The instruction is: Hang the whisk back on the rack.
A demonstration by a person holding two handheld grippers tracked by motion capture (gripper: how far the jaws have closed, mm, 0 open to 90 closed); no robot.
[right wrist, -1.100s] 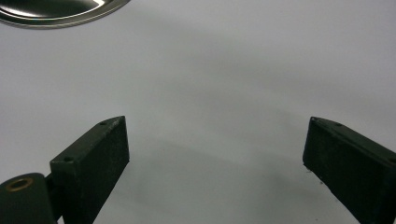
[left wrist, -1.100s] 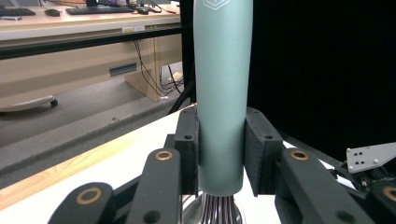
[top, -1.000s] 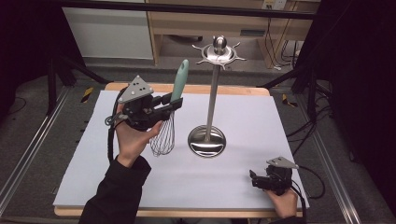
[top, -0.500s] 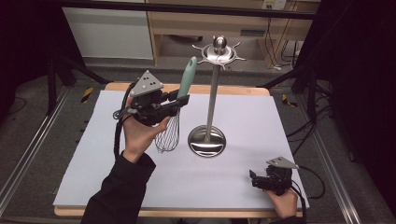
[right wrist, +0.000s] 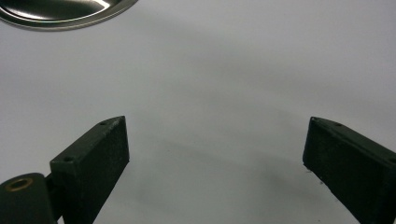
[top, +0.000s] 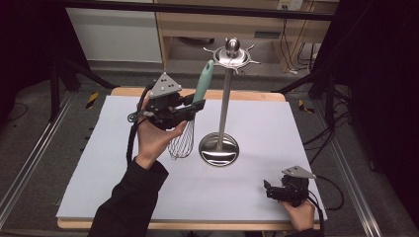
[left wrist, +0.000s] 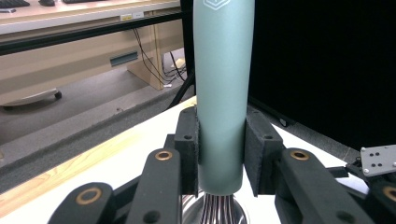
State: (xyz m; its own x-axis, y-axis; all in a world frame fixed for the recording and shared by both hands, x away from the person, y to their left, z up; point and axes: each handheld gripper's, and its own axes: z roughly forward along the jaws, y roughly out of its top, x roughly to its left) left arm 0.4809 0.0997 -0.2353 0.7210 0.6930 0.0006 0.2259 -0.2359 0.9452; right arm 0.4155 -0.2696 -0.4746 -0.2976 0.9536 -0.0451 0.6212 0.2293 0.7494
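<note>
Whisk (top: 190, 118): one, held in the air above the left-centre of the white table (top: 123, 163), just left of the stand.
Whisk look: pale green-grey handle, tilted with its top leaning to the right toward the stand's crown; bare steel wire loops hang below the grip, over the tabletop.
Left gripper (top: 190, 106): clamped on the whisk's handle near its lower end, the hand (top: 155, 136) under it, raised well above the table.
Left gripper view: both black pads (left wrist: 187, 149) press flat on either side of the handle (left wrist: 223, 93), with the wires bunching out just beneath; an embossed mark shows at the handle's top (too cropped to read).
High view: shows the whole whisk, wires and all, and how close its handle top comes to the stand's crown, though whether they touch I cannot tell.
Stand (top: 225, 98): one, polished steel, round base at table centre, upright pole, a ball and a ring of hooks on top, all bare.
Right gripper (top: 267, 190): resting low at the near right corner of the table, well apart from the whisk.
Right gripper view: jaws wide apart over bare white surface, nothing between them; the rim of the stand's base (right wrist: 65, 14) curves across the far left corner.
Count: one whisk, one stand, two grippers.
</note>
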